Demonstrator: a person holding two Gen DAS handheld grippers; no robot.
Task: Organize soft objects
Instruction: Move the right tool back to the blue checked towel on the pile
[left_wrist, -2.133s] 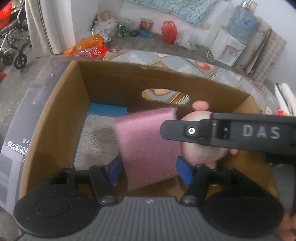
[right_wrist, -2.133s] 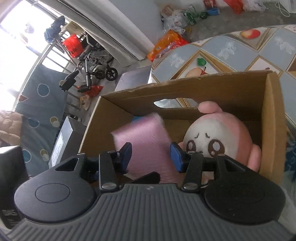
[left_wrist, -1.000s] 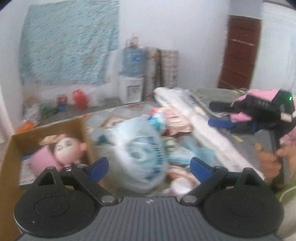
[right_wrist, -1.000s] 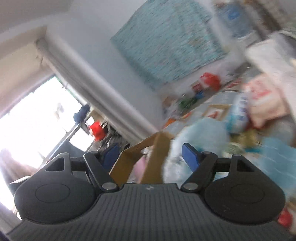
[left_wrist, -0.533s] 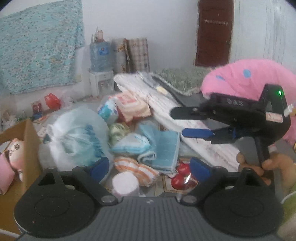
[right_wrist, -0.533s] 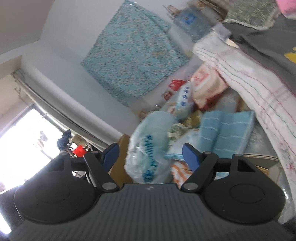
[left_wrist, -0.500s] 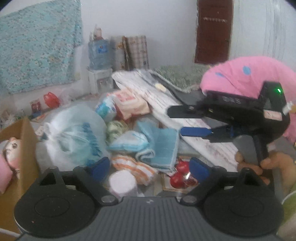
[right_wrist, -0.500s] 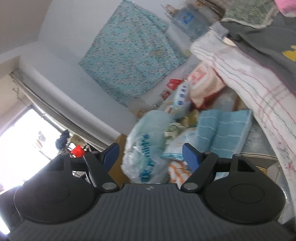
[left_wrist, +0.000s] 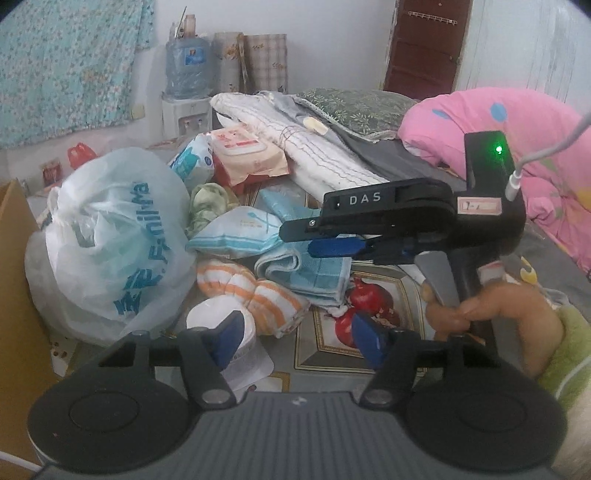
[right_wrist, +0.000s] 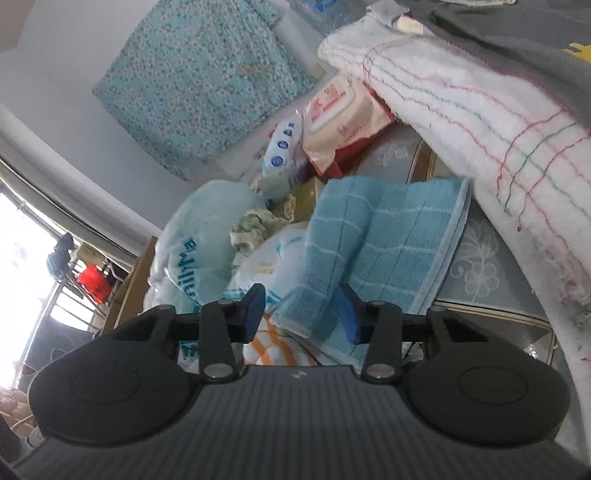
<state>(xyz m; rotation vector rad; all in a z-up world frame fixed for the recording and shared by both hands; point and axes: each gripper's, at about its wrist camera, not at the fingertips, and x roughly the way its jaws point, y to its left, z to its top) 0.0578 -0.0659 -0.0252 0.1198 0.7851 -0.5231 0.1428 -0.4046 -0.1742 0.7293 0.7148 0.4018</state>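
Note:
A pile of soft things lies on the patterned mat: a folded blue towel (left_wrist: 314, 273) (right_wrist: 373, 240), an orange-striped cloth (left_wrist: 255, 295) and a white roll (left_wrist: 207, 317). My right gripper (right_wrist: 301, 310) (left_wrist: 314, 242), held in a hand (left_wrist: 484, 306), sits low over the towel. Its jaws are closing, with the towel's folded edge between them and a gap still at the left pad. My left gripper (left_wrist: 297, 341) hovers just short of the striped cloth and the roll. Its jaws are closing too, and nothing is pressed between the pads.
A knotted plastic bag (left_wrist: 110, 240) (right_wrist: 195, 236) stands left of the pile, beside the cardboard box (left_wrist: 14, 295). Wipe packs (left_wrist: 243, 155), a tissue pack (left_wrist: 236, 232), a white blanket (right_wrist: 480, 103) and a pink quilt (left_wrist: 517, 136) crowd the back and right.
Both grippers left the box, swung over to the pile and sank toward it. Their jaws have narrowed, and the right one now has the blue towel's edge between its fingers.

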